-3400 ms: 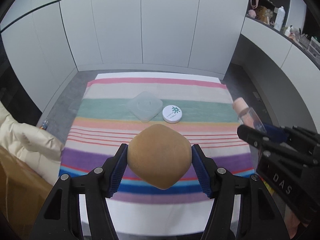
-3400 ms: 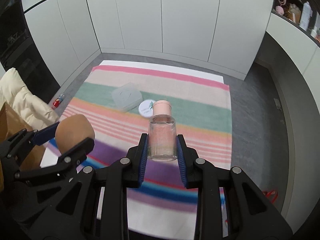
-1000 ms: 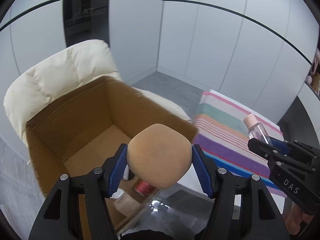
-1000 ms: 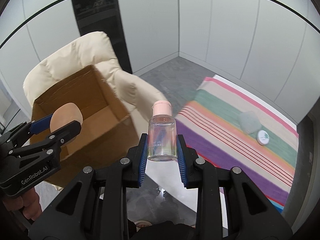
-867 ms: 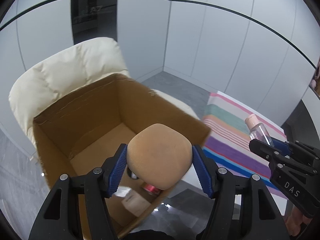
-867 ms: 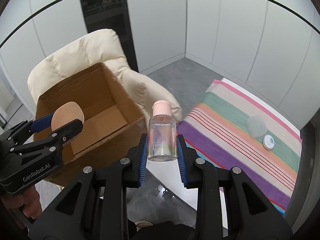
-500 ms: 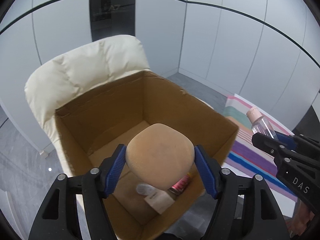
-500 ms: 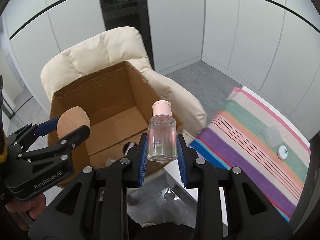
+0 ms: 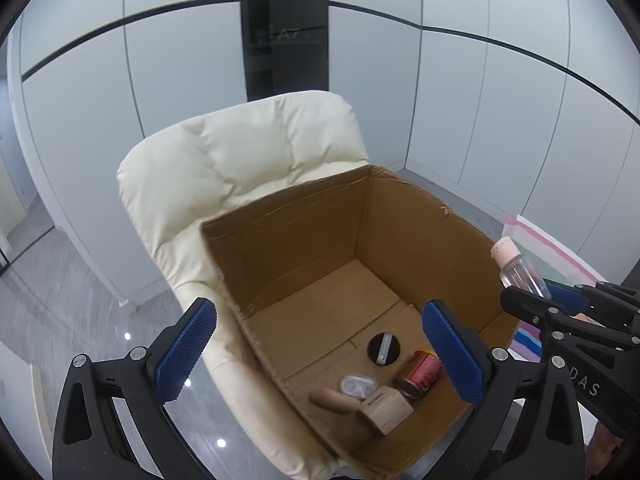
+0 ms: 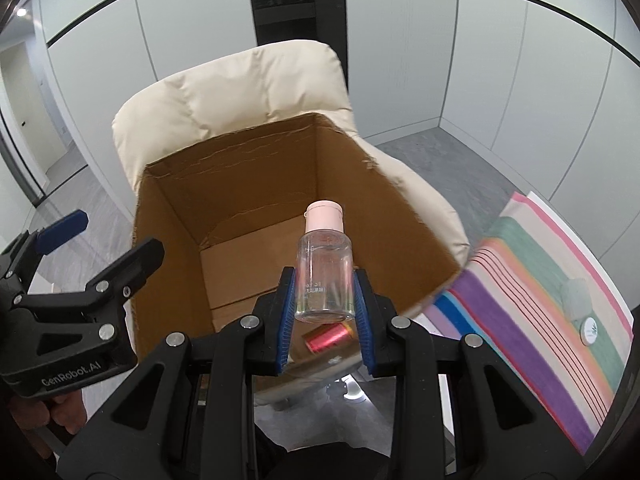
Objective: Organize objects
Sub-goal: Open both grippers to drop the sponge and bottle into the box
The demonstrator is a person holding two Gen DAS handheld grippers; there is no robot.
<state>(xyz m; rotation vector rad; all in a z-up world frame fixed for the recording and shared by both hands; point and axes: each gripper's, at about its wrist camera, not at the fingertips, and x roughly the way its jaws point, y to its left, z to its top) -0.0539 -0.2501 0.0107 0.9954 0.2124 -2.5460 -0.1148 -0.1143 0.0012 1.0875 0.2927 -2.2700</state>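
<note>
The left gripper (image 10: 104, 236) has white letters on its black side: "GenRobot.AI". The right gripper (image 9: 576, 312) shows "DAS" (its first letters are cut off). The clear bottle (image 10: 325, 280) has tiny print, too small to read.

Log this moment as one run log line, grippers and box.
left gripper: jaws just opened, empty | tan sponge: in cardboard box | right gripper: shut on clear bottle, above box | chair: under box
</note>
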